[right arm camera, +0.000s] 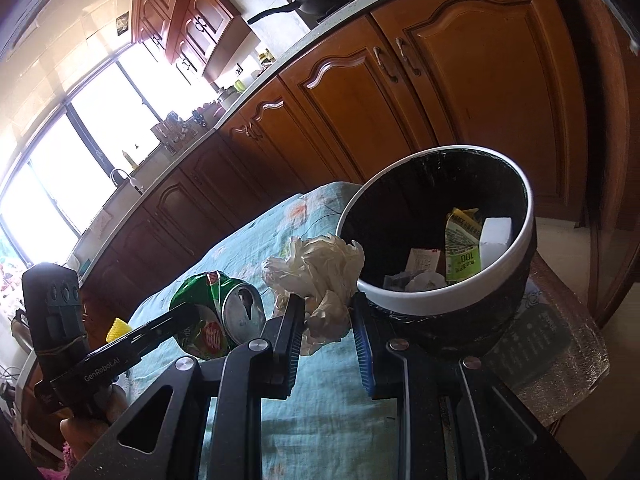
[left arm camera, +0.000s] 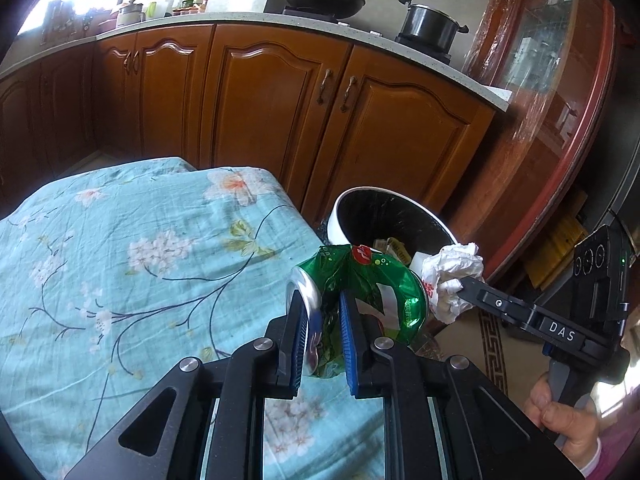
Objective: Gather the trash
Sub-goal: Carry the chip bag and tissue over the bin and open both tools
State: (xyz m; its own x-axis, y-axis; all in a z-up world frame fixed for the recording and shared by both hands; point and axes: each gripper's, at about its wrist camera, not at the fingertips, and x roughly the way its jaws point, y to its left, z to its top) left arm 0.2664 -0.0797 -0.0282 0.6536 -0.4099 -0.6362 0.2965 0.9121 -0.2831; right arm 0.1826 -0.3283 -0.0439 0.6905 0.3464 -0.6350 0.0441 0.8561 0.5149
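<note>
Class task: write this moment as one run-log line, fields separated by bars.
left gripper: shut on crushed green can | right gripper: shut on crumpled tissue | trash bin: nearby, holds trash

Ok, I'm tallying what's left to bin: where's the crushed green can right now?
The crushed green can is clamped in the left gripper, above the floral tablecloth's edge, just short of the trash bin.

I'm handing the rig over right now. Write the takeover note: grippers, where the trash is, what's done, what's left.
Left gripper: shut on the crushed green can, held over the table edge beside the bin.
Right gripper: shut on the crumpled white paper, close to the bin rim.
Trash bin: beside the table, already holding a few wrappers and cartons.
Done: both items picked up.
Left: move each over the bin opening and release. A small yellow item remains on the table behind.
</note>
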